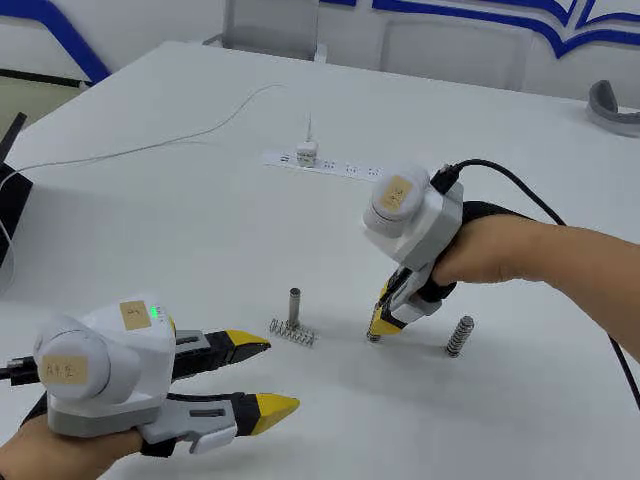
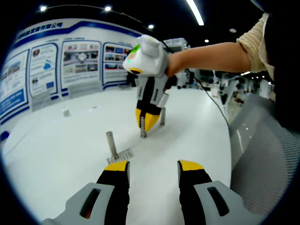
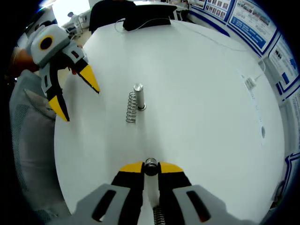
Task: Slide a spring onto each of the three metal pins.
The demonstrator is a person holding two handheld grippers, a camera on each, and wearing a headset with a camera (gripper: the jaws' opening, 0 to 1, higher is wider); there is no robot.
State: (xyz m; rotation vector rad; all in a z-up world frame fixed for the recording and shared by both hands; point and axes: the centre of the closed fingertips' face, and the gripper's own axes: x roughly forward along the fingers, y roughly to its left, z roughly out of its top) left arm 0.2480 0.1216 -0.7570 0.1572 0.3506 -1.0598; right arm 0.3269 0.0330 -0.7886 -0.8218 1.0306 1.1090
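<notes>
A: From left to right, how far is the task?

B: The left gripper (image 1: pixel 282 374) is released, holding nothing; the left pin (image 1: pixel 294 305) stands bare on the counter (image 1: pixel 150 220); the right gripper (image 1: pixel 378 325) is clenched on the middle pin (image 3: pixel 150 166); the right pin (image 1: pixel 459 336) already wears a spring.

A: And the loose spring (image 1: pixel 292 333)?

B: A thin grey coil, lying at the bare pin's foot; I judge one pin surely done.

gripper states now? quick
Left gripper: open, holding nothing.
Right gripper: closed on the top of a metal pin.
</notes>
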